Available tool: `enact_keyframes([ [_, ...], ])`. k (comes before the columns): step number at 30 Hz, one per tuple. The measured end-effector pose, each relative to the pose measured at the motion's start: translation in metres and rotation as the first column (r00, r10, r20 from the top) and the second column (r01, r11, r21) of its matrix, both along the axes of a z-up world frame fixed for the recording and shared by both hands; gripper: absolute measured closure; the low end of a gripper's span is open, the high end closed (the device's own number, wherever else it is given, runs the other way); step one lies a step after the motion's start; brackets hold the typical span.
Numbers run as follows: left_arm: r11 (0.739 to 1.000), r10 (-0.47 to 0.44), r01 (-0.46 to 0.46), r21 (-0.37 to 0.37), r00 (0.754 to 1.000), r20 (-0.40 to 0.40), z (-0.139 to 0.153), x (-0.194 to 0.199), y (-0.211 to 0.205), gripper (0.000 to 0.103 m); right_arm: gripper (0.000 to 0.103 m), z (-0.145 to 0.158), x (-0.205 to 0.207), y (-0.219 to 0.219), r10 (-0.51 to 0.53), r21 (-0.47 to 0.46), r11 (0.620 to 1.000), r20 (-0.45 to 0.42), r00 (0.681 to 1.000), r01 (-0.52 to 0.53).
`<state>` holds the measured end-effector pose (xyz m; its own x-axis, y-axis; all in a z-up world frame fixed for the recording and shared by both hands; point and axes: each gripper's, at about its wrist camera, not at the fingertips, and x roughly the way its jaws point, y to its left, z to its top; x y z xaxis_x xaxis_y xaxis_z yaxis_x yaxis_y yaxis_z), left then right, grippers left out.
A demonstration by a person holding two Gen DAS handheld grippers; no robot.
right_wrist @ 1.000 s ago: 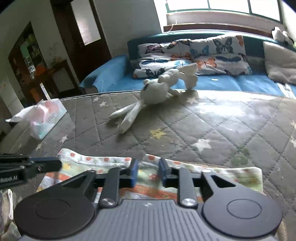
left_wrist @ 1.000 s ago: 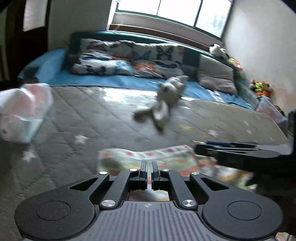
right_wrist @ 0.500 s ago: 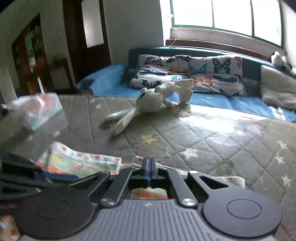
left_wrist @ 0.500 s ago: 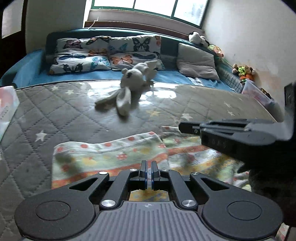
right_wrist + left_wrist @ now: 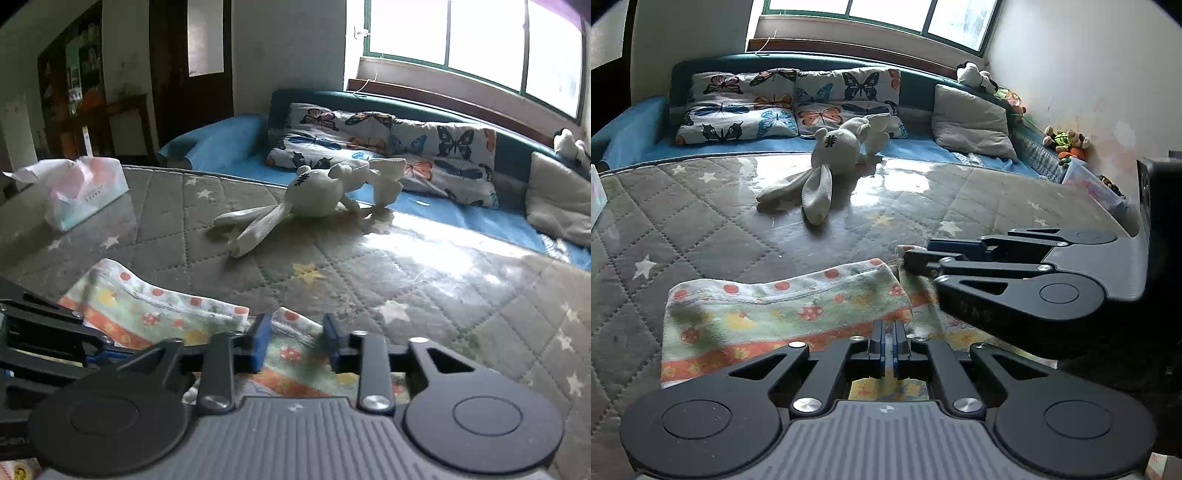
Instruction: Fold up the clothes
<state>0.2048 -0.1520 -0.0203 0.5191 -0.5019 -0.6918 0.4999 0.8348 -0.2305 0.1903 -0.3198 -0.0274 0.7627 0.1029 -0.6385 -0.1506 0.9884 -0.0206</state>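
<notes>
So the left gripper [image 5: 888,345] has its fingers pinched right together on the near edge of the cloth [image 5: 783,314], a spotty, flowery little thing lying flat on the grey quilted mat [image 5: 701,236]. The right gripper [image 5: 295,345] is different: its blue pads [image 5: 260,341] sit clearly apart, hovering just over the cloth [image 5: 155,314] with fabric showing in the gap, gripping nothing. Both grippers are side by side over the same piece. Further back a white plush bunny [image 5: 831,155] sprawls on the mat, and a tissue pack [image 5: 83,190] sits off to the left.
</notes>
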Motion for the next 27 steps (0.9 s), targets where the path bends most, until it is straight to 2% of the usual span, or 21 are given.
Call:
enact_keyframes([
  [1,1.000,0.002,-0.002,-0.004,1.000,-0.002,0.000,0.000,0.000,0.099,0.094,0.000,-0.001,-0.001,-0.003,-0.002,1.000,0.002,1.000,0.003],
  [3,1.000,0.005,-0.005,-0.012,1.000,-0.004,0.000,0.001,0.001,0.099,0.097,0.001,-0.002,-0.004,-0.009,0.005,1.000,0.006,1.000,0.009],
  [11,0.999,-0.003,0.002,-0.049,1.000,-0.008,-0.002,0.001,0.002,0.097,0.098,0.030,-0.020,-0.024,0.002,0.163,0.986,0.097,0.995,-0.018],
  [17,0.998,0.012,-0.013,-0.054,1.000,-0.017,0.001,0.001,0.008,0.094,0.098,0.028,-0.009,-0.020,0.032,0.220,0.974,0.079,0.996,-0.049],
  [20,0.998,0.038,-0.039,-0.051,0.999,-0.011,0.008,-0.002,0.019,0.093,0.097,0.017,-0.001,-0.016,0.044,0.232,0.971,0.029,0.999,-0.049],
  [22,0.997,0.059,-0.059,-0.059,0.998,-0.007,0.016,-0.005,0.029,0.093,0.093,0.015,-0.001,-0.015,0.046,0.223,0.974,0.018,0.999,-0.049],
  [27,0.995,0.077,-0.076,-0.062,0.997,0.010,0.032,-0.027,0.049,0.093,0.092,0.024,-0.013,-0.012,0.069,0.205,0.976,0.019,0.997,-0.072],
])
